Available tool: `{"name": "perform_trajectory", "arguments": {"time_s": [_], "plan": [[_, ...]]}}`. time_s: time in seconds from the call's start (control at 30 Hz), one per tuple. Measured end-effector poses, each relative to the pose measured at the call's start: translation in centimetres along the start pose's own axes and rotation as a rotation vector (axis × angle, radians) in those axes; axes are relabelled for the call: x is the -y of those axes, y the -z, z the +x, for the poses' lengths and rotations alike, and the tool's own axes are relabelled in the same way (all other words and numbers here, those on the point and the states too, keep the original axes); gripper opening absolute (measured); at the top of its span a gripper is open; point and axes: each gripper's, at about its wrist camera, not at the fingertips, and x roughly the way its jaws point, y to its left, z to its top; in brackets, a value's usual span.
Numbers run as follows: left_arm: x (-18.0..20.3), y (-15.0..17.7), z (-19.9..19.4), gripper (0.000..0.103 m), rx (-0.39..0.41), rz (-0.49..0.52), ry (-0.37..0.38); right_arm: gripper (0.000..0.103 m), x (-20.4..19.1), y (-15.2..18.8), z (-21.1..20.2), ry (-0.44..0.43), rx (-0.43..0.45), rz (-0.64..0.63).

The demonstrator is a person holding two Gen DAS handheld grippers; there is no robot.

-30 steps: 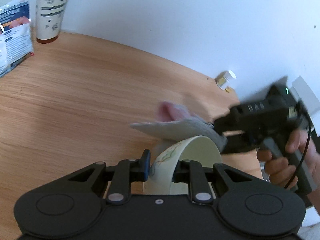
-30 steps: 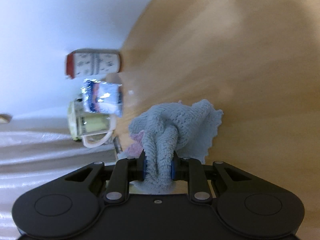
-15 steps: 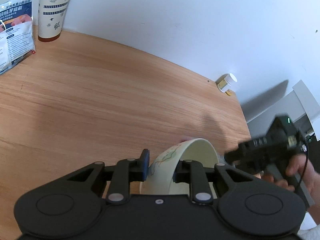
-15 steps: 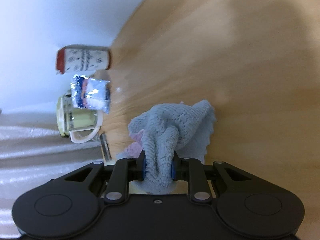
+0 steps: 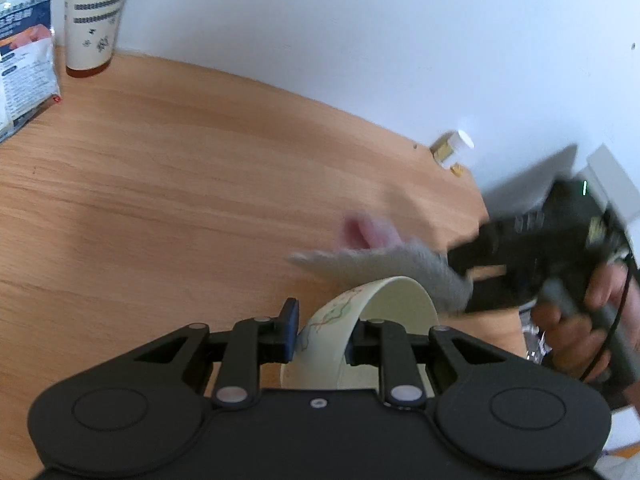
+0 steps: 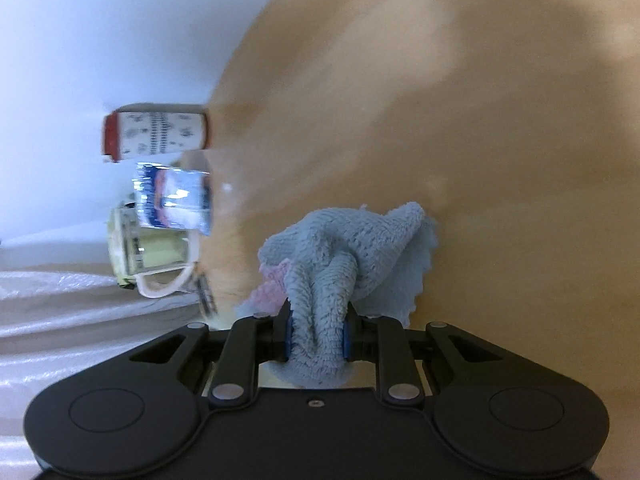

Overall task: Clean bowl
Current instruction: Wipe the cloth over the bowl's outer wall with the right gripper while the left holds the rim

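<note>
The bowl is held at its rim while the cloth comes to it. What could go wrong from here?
1. The left hand-held gripper pinches only the wall of the tilted bowl, so a push from the cloth might twist it loose.
2. The right hand-held gripper holds a bunched fold of the cloth; the loose part may drag on the table or miss the inside.
3. The view is blurred by motion, so a fast swipe could knock the bowl.

Both grippers' jaws clamped tight.
</note>
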Motion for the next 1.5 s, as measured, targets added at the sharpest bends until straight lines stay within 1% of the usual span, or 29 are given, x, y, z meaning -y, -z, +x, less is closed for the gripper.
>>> {"name": "perform_trajectory", "arguments": {"time_s": [0.03, 0.13, 0.2, 0.3, 0.33, 0.4, 0.57, 0.63, 0.9, 1.03, 1.17, 1.27, 1.3, 1.37, 1.43, 1.5], "plan": [[0.1, 0.0, 0.1, 0.021, -0.007, 0.006, 0.001, 0.025, -1.2, -0.3, 0.6, -0.004, -0.019, -0.037], [0.6, 0.1, 0.2, 0.021, -0.013, 0.026, 0.005, 0.025, -4.0, -0.8, 2.9, 0.054, -0.077, -0.142], [0.7, 0.2, 0.2, 0.021, -0.015, 0.03, 0.008, 0.025, -5.1, -0.9, 3.9, 0.07, -0.106, -0.179], [0.6, 0.5, 0.3, 0.022, -0.019, 0.026, 0.016, 0.025, -7.4, -0.4, 5.3, 0.14, -0.144, -0.316], [0.6, 0.5, 0.2, 0.022, -0.02, 0.031, 0.02, 0.025, -7.6, -0.4, 5.4, 0.156, -0.157, -0.333], [0.8, 0.7, 0.2, 0.022, -0.023, 0.042, 0.022, 0.025, -7.2, -0.5, 5.2, 0.164, -0.171, -0.326], [1.1, 1.0, 0.4, 0.023, -0.037, 0.066, 0.031, 0.026, -4.2, -0.7, 3.8, 0.135, -0.147, -0.221], [1.1, 1.1, 0.4, 0.023, -0.037, 0.067, 0.034, 0.026, -3.5, -0.5, 3.2, 0.138, -0.139, -0.209], [1.0, 1.0, 0.6, 0.023, -0.039, 0.06, 0.06, 0.026, -1.2, 0.2, 1.5, 0.159, -0.07, -0.132], [1.0, 0.7, 0.8, 0.023, -0.047, 0.062, 0.078, 0.026, 0.6, 1.0, -0.2, 0.143, -0.024, -0.076], [0.9, 0.2, 0.7, 0.025, -0.032, 0.061, 0.111, 0.026, 1.1, 2.1, -1.9, 0.141, 0.049, -0.062], [0.9, -0.2, 1.0, 0.025, -0.034, 0.055, 0.123, 0.026, 1.3, 2.4, -3.3, 0.126, 0.114, -0.052], [0.8, -0.3, 1.2, 0.025, -0.035, 0.054, 0.126, 0.026, 1.3, 2.4, -3.6, 0.125, 0.12, -0.053], [0.8, -0.6, 1.6, 0.025, -0.044, 0.059, 0.133, 0.026, 1.2, 2.3, -5.1, 0.148, 0.173, -0.068], [0.7, -0.8, 2.1, 0.025, -0.053, 0.064, 0.139, 0.026, 0.9, 2.3, -6.2, 0.155, 0.208, -0.075], [0.6, -0.9, 2.3, 0.025, -0.062, 0.068, 0.142, 0.026, 0.8, 2.6, -7.7, 0.133, 0.26, -0.078]]}}
